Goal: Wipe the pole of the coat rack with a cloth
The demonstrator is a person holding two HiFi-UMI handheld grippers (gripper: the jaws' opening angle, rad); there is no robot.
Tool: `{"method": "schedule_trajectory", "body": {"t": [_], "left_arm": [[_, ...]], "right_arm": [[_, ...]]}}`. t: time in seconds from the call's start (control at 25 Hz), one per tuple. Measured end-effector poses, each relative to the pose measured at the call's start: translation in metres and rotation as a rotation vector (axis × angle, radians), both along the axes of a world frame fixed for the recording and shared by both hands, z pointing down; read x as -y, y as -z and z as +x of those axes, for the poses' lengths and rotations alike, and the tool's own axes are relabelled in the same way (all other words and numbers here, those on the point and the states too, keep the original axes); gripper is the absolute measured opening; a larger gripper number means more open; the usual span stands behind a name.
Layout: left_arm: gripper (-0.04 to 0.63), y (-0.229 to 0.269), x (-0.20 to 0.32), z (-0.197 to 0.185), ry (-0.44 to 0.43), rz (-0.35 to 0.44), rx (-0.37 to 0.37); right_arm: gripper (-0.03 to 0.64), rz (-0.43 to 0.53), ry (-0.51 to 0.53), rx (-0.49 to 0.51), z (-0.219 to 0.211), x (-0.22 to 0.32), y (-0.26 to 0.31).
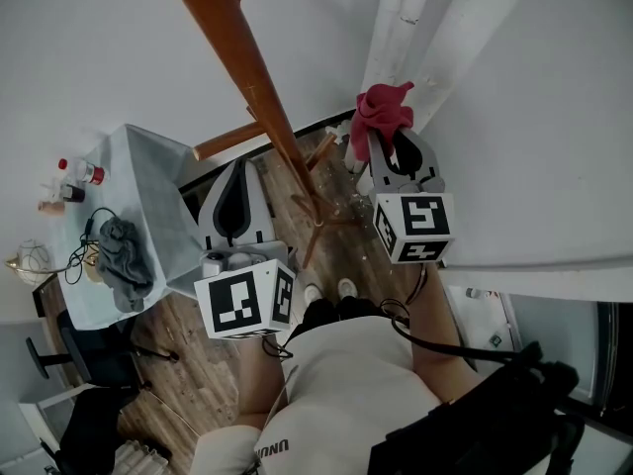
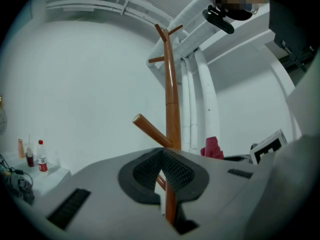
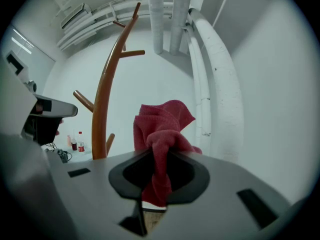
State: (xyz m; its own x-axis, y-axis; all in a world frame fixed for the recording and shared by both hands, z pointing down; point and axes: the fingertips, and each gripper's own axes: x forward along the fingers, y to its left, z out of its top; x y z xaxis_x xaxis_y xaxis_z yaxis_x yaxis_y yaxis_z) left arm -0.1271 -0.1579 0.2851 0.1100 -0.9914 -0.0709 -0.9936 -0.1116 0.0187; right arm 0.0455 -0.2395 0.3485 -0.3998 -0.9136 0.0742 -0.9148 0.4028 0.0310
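Observation:
The coat rack's brown wooden pole (image 1: 259,97) slants from the top of the head view down to its feet on the floor. My right gripper (image 1: 396,156) is to the right of the pole, apart from it, and is shut on a red cloth (image 1: 381,112). In the right gripper view the cloth (image 3: 160,129) bunches up out of the gripper (image 3: 159,169), with the pole (image 3: 102,114) off to the left. My left gripper (image 1: 237,181) is to the left of the pole's lower part. Its jaws (image 2: 161,170) are shut and hold nothing; the pole (image 2: 172,109) rises behind them.
A table under a pale cover (image 1: 148,196) stands at the left with a grey cloth heap (image 1: 124,260), cables and small bottles (image 1: 79,171). A black chair (image 1: 74,354) is below it. White pipes (image 1: 415,18) run up the wall behind the rack. Side pegs (image 2: 150,129) stick out from the pole.

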Motion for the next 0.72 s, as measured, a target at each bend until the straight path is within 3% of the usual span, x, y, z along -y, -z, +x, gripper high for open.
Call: {"method": "schedule_trajectory", "body": {"t": [0.4, 0.72], "left_arm": [[0.006, 0.003, -0.004, 0.001, -0.007, 0.012, -0.003], [0.006, 0.004, -0.003, 0.001, -0.008, 0.015, 0.004]], "right_arm": [[0.069, 0.137, -0.038, 0.048, 0.014, -0.016, 0.058], [0.069, 0.16, -0.054, 0.061, 0.018, -0.019, 0.065]]}}
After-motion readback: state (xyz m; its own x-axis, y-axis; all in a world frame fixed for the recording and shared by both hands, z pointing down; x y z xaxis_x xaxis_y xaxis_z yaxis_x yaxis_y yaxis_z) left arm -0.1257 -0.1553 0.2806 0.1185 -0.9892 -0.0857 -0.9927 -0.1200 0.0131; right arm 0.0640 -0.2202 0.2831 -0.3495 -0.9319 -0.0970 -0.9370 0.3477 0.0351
